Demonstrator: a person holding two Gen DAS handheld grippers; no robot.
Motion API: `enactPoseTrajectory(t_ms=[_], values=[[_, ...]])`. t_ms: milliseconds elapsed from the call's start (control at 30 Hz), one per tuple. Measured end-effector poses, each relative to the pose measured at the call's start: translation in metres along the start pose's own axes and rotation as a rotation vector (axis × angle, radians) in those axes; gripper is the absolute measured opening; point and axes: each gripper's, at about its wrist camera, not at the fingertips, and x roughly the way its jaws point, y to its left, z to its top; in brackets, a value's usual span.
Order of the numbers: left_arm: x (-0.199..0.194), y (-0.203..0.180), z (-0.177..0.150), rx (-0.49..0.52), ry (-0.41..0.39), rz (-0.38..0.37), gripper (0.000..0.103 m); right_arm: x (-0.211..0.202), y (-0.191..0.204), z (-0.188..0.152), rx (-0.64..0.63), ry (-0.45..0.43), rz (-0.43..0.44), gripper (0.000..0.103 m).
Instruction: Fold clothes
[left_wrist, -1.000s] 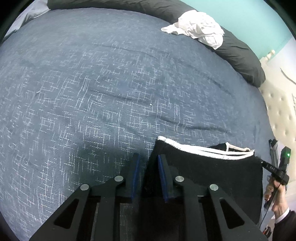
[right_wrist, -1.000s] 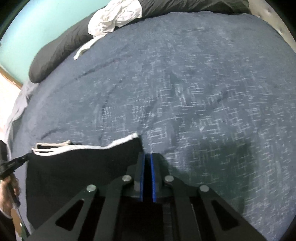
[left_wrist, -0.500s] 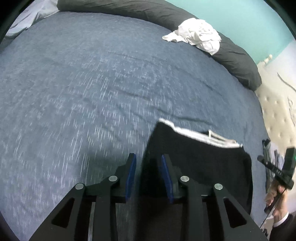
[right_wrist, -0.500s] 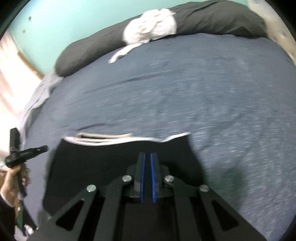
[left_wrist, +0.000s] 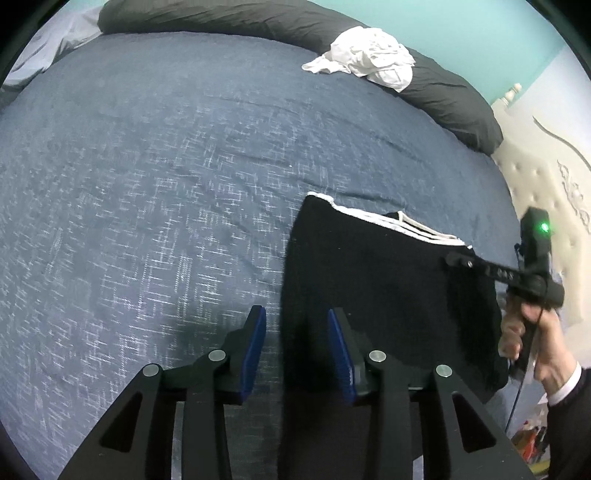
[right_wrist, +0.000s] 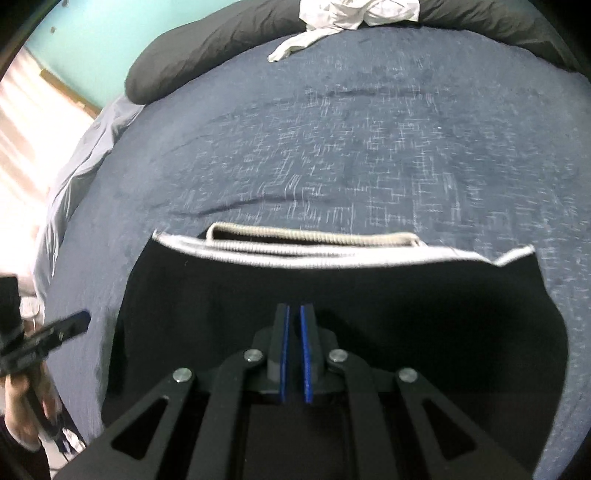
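Left wrist view: left gripper (left_wrist: 295, 350) now spread wide, gap larger than a second ago, black garment (left_wrist: 388, 288) edge hanging between the fingers, seemingly let go. Garment at lower right on the blue bedspread (left_wrist: 147, 184), white trim at its far edge; right gripper (left_wrist: 458, 260) at frame right, in a hand (left_wrist: 532, 339). Right wrist view: right gripper (right_wrist: 292, 350) nearly pressed together, a slit open; pinching cloth or not, cannot tell. Garment (right_wrist: 369, 302) now filling centre frame, earlier only lower left. White heap (right_wrist: 354, 11) at top, unfolded.
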Motion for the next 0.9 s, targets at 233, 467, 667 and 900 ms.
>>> enactPoseTrajectory(t_ms=[233, 467, 667, 900], values=[[0.009, 0.011, 0.002, -0.005, 0.004, 0.009, 0.041, 0.034, -0.001, 0.017, 0.042, 0.033, -0.048, 0.006], [0.012, 0.007, 0.000, 0.007, 0.008, 0.008, 0.042, 0.036, 0.000, 0.011, 0.050, 0.030, -0.056, 0.006], [0.006, -0.005, -0.002, 0.018, 0.002, -0.010, 0.042, 0.028, 0.009, -0.011, 0.018, 0.097, -0.073, 0.006], [-0.007, -0.020, -0.003, 0.045, -0.004, -0.017, 0.042, 0.027, 0.009, -0.018, 0.028, 0.110, -0.078, 0.004]])
